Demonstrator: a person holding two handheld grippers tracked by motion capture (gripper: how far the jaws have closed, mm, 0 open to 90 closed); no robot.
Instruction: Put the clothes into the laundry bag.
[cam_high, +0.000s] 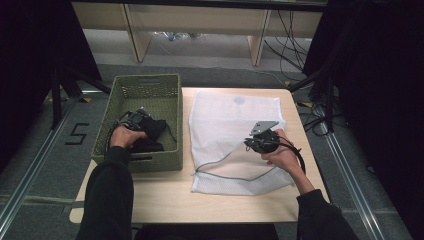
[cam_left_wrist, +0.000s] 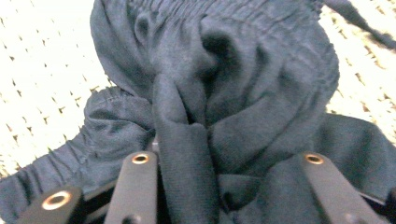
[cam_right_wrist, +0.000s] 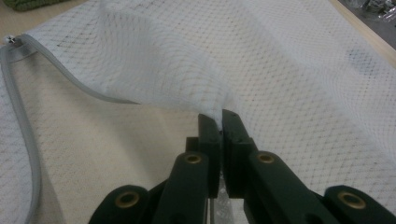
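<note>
Overhead, we see the left gripper (cam_high: 134, 120) inside the green woven basket (cam_high: 170, 100), while its own view reveals jaws pinching crumpled dark cloth (cam_left_wrist: 224, 93), and the right gripper (cam_right_wrist: 222, 122) clamps the white mesh bag (cam_right_wrist: 289, 70).

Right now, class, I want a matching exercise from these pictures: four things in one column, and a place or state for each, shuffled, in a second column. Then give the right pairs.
Things:
1. dark garment
2. white mesh laundry bag
3. green basket
4. right tongs

Places or states:
A. stands at the table's left edge
B. lies crumpled inside the basket
C. shut on a fold of mesh
D. lies flat on the table, zip open

Pairs: 1-B, 2-D, 3-A, 4-C
</note>
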